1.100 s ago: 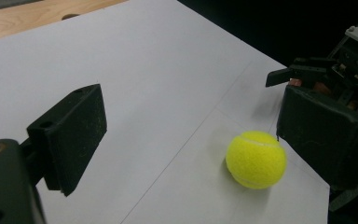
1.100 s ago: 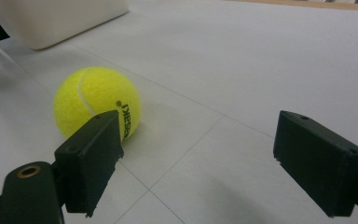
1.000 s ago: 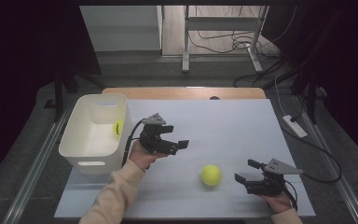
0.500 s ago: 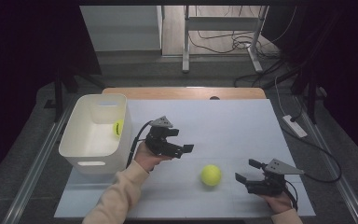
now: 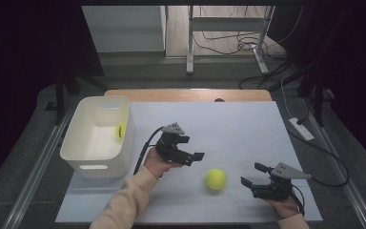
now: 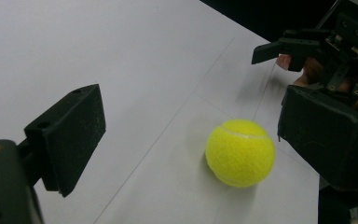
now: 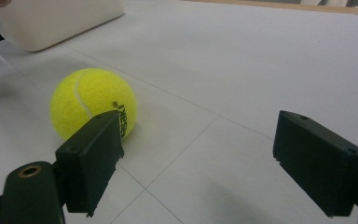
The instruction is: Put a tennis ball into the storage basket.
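Note:
A yellow tennis ball [image 5: 216,179] lies on the white table sheet [image 5: 228,124], towards the front. My left gripper [image 5: 194,160] hovers just up and left of it, open, pointing at the ball. In the left gripper view the ball [image 6: 240,152] lies ahead of the two black jaws and is not touched by them. My right gripper [image 5: 252,174] rests near the front right, open and empty, facing the ball from the other side. In the right gripper view the ball [image 7: 93,103] lies beyond the left jaw. A second yellow ball [image 5: 120,130] sits inside the white bin [image 5: 83,152].
The white bin [image 7: 56,21] stands at the table's left side, close behind my left hand. A wooden strip [image 5: 186,94] runs along the table's far edge. Cables and metal stand legs [image 5: 189,43] are on the floor behind.
My left gripper has moved to the right and slightly down, away from the bin and closer to the ball on the sheet. The right gripper and the ball have stayed put.

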`<state>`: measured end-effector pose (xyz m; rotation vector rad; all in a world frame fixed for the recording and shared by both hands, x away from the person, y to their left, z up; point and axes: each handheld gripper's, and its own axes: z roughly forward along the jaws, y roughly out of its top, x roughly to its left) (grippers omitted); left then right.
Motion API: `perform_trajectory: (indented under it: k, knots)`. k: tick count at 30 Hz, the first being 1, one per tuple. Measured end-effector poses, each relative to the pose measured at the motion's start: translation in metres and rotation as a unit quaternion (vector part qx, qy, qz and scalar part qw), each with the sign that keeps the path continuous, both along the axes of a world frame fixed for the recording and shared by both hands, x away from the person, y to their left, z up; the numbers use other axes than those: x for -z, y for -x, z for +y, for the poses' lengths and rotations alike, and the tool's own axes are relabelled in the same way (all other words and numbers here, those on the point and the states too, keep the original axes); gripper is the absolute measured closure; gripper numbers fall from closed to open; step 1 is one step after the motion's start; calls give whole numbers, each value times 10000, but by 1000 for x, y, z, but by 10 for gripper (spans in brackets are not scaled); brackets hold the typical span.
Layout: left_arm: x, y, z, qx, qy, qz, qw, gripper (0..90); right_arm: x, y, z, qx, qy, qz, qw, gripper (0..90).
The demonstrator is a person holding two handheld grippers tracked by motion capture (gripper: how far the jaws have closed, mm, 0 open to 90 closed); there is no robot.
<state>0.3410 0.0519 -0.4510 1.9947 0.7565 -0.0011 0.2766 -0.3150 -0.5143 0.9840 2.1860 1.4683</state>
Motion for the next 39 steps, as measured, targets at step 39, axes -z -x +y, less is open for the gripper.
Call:
perform_trajectory:
  k: [39]
  knots:
    - [28,6,-41,582,-367,130,9975,47,0,1,-1,-6,9,33,10000,153]
